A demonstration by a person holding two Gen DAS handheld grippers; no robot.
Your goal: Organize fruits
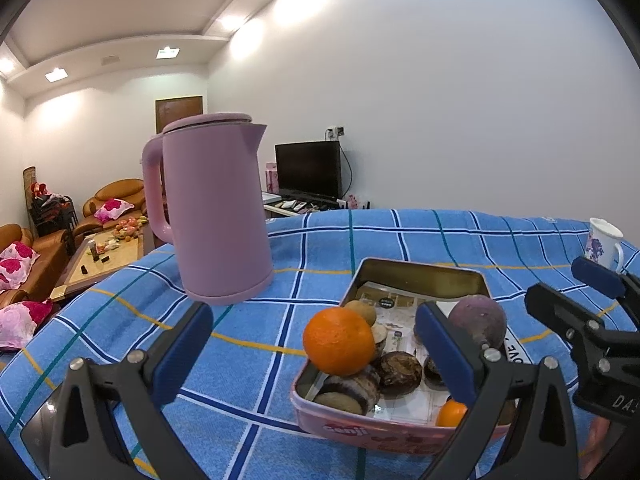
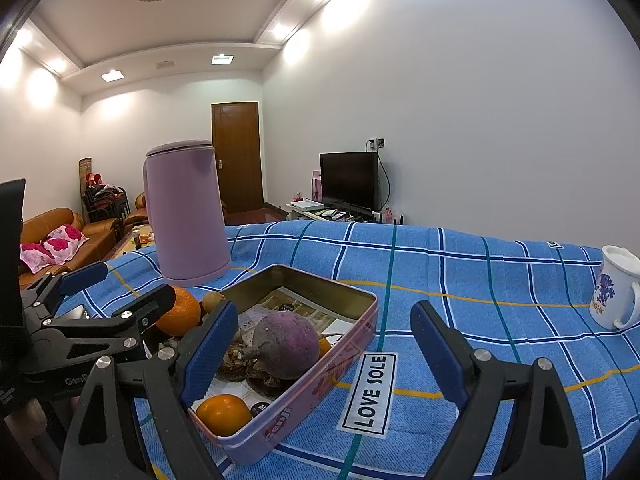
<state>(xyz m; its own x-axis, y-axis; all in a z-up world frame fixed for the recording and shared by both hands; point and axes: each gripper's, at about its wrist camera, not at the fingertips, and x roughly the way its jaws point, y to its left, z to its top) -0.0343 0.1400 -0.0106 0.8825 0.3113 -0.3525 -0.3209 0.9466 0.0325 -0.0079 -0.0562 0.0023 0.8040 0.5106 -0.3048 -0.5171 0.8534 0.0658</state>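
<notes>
Left fingers: my left gripper (image 1: pixel 314 354) stands wide open with nothing between its blue pads; one pad is over bare cloth, the other (image 1: pixel 444 350) is in front of the tin's middle.

Right fingers: my right gripper (image 2: pixel 326 354) is also spread wide and empty. Its near pad (image 2: pixel 208 354) overlaps the tin's near-left part in view; the other is over open cloth to the right.

Fruit: a big orange (image 1: pixel 338 340) sits piled high at the tin's left edge on dark round pieces (image 1: pixel 400 368). A purple root-like ball (image 2: pixel 286 344) lies near the middle, a smaller orange (image 2: pixel 224 414) in the near corner, and a small tan fruit (image 1: pixel 362 312) behind the big orange.

Tin: a pink rectangular tin (image 2: pixel 304 400), paper-lined, holds all the produce I can see.

Table: covered in blue checked cloth (image 1: pixel 260 352); I see no loose fruit on it.

Beyond: a pink kettle (image 1: pixel 212 208) stands toward the far-left corner, a white mug (image 2: pixel 614 292) at the right edge.

Step, my judgement: everything is gathered in the tin, which fits either fruit just collected or fruit waiting to be sorted out. I cannot tell which.

Next move: any grasp needs care, since the big orange looks likely to roll.
</notes>
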